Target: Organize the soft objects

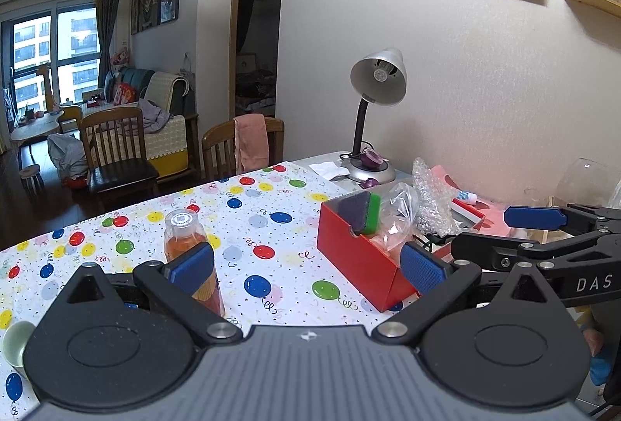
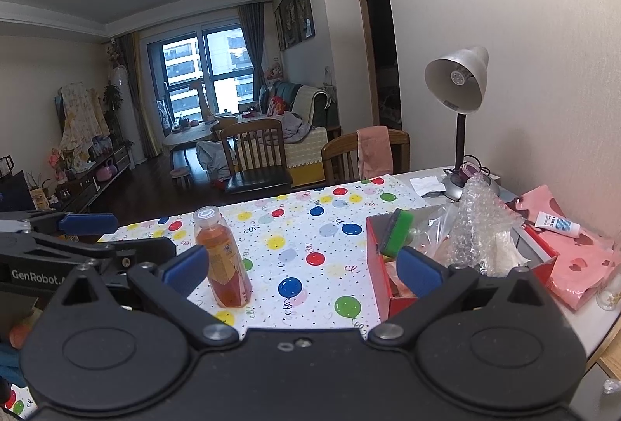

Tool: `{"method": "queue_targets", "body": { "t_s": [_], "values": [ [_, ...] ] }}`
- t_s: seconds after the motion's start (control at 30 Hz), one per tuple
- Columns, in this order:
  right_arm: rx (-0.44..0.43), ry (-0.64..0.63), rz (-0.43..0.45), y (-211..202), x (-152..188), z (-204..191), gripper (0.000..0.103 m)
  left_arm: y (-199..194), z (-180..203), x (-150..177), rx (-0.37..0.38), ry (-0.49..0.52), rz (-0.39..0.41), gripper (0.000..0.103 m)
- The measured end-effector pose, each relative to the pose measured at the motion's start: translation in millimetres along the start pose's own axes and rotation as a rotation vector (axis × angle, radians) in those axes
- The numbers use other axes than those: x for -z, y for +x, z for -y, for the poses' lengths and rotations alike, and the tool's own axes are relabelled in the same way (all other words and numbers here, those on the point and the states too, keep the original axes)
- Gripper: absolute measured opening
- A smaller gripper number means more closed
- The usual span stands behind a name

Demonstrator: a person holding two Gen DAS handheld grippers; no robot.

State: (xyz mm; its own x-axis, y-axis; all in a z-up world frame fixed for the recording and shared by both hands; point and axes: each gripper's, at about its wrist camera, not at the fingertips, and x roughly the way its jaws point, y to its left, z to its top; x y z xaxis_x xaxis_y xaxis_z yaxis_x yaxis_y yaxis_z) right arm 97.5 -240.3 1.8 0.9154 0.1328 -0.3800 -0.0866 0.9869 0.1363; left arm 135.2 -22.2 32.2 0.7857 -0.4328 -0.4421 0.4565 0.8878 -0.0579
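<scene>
Green and dark, the sponge [image 1: 363, 212] stands on edge in the near end of the red box [image 1: 355, 258], leaning on the box wall; its lower part is hidden behind that wall. Beside it in the box sits a clear bag [image 1: 399, 215], and bubble wrap [image 2: 483, 227] rises from the far end; what lies under them I cannot make out. The box rests on the balloon cloth [image 1: 271, 227], toward the wall. My left gripper [image 1: 306, 267] hangs released above the cloth, holding nothing, its fingers spread wide, one pad in front of the bottle [image 1: 192, 258] and the other in front of the box's near corner. My right gripper [image 2: 302, 271] is just as slack and empty, level and pointed across the table, with the bottle just inside its left pad. Each gripper shows at the edge of the other's view, side by side. Behind the box stands a lamp [image 1: 378, 102], its base partly hidden. A pink bag [image 2: 578, 261] lies right of the box with a small tube [image 2: 557, 223] on it. A cup [image 1: 15, 343] is cut off at the left edge.
</scene>
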Motion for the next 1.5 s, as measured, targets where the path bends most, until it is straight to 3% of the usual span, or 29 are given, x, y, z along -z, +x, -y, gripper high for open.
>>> {"method": "queue_targets", "body": {
  "t_s": [0.73,1.5],
  "values": [
    [0.001,0.01,-0.004,4,0,-5,0.103,2,-7,0,0.015,-0.028,-0.011,0.103],
    [0.103,0.045,0.008,-20,9,2,0.103,8,10,3,0.105,-0.003,-0.011,0.103]
  ]
}}
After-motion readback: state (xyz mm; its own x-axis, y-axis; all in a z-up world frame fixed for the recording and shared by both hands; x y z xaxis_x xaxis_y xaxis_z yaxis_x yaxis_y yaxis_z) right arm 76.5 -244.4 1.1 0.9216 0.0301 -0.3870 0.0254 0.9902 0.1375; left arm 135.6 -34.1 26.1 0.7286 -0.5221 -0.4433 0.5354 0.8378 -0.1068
